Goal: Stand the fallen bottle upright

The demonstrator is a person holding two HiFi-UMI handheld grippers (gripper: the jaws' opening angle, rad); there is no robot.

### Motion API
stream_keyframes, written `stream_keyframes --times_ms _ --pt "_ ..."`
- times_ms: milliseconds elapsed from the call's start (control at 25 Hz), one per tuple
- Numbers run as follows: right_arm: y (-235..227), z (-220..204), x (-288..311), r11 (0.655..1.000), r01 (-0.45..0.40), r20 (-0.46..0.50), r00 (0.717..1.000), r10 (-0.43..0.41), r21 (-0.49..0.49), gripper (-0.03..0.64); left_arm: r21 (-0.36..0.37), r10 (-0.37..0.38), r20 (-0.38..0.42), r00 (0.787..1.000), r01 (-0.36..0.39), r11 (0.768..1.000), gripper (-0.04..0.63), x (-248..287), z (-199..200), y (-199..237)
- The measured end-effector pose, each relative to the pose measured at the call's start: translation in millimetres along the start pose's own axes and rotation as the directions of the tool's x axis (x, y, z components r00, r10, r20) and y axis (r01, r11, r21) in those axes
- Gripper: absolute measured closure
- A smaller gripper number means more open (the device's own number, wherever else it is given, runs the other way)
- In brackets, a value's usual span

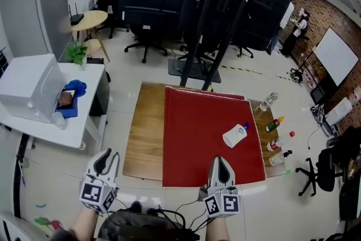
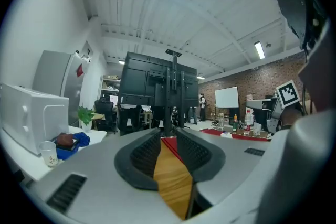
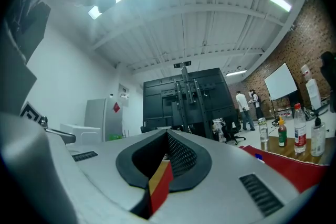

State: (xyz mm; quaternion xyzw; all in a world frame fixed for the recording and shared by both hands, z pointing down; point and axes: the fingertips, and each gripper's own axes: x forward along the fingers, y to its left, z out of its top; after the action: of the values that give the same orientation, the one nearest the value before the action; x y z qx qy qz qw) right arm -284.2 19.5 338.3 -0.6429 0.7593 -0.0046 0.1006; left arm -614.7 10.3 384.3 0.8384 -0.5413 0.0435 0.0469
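Note:
The fallen bottle point(image 1: 235, 135), white with a blue cap, lies on its side on the red mat point(image 1: 197, 121), right of the mat's middle. Both grippers hover at the table's near edge, well short of it. My left gripper point(image 1: 107, 162) is off the near left corner, its jaws a little apart with nothing between them; in the left gripper view point(image 2: 168, 131) the wooden top shows through the gap. My right gripper point(image 1: 220, 166) is over the mat's near edge, below the bottle. In the right gripper view point(image 3: 168, 132) its fingertips meet and hold nothing.
The wooden table point(image 1: 144, 132) carries several upright bottles along its right edge point(image 1: 274, 134). A black stand point(image 1: 206, 36) rises behind the table. To the left is a white desk point(image 1: 51, 121) with a white box. Office chairs stand on the right.

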Motion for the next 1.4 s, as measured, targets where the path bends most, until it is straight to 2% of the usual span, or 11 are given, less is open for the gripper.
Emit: stream_keyframes --times_ms 160,280,480,680,840,1000,1160,1240,1400 --pt "16.4 1.2 13.5 0.999 0.012 -0.006 1.000 -0.012 -0.036 0.606 0.003 -0.038 -0.010 0.999 0.038 0.999 0.463 14.0 -0.5 21.7" --pt "19.4 -1.7 24.7 0.998 0.055 -0.002 0.998 -0.055 -0.021 0.606 0.002 -0.056 -0.019 0.998 0.056 0.998 0.463 24.3 -1.5 37.3" --pt "25.2 -4.5 35.2 0.982 0.131 -0.006 0.991 -0.133 -0.134 0.606 0.000 -0.122 -0.023 0.992 0.122 0.993 0.463 50.8 -18.5 54.1" --pt "11.9 -12.5 25.2 0.971 0.191 -0.035 0.980 -0.198 -0.144 0.606 0.015 -0.172 -0.036 0.984 0.173 0.985 0.462 75.3 -26.6 53.6" --pt "-5.0 -10.6 29.3 0.968 0.219 -0.032 0.974 -0.224 -0.126 0.606 -0.001 -0.169 -0.036 0.985 0.169 0.986 0.463 79.2 -26.9 49.5" --pt "-18.2 -13.0 45.2 0.975 0.173 -0.029 0.983 -0.179 -0.142 0.606 -0.022 -0.135 -0.074 0.988 0.134 0.991 0.462 81.9 -43.1 42.4" --pt "-60.4 -17.8 56.0 0.982 0.111 -0.022 0.993 -0.116 -0.150 0.606 -0.030 -0.096 -0.094 0.991 0.094 0.995 0.462 101.5 -51.9 3.5" --pt "-97.3 -18.7 59.1 0.987 0.089 -0.026 0.995 -0.093 -0.135 0.606 -0.015 -0.070 -0.106 0.992 0.069 0.997 0.462 117.1 -53.0 -23.4" --pt "-187.1 -14.3 62.7 0.992 0.060 -0.029 0.998 -0.064 -0.110 0.606 0.015 0.014 -0.081 0.997 -0.013 1.000 0.462 153.2 -49.7 -79.4"
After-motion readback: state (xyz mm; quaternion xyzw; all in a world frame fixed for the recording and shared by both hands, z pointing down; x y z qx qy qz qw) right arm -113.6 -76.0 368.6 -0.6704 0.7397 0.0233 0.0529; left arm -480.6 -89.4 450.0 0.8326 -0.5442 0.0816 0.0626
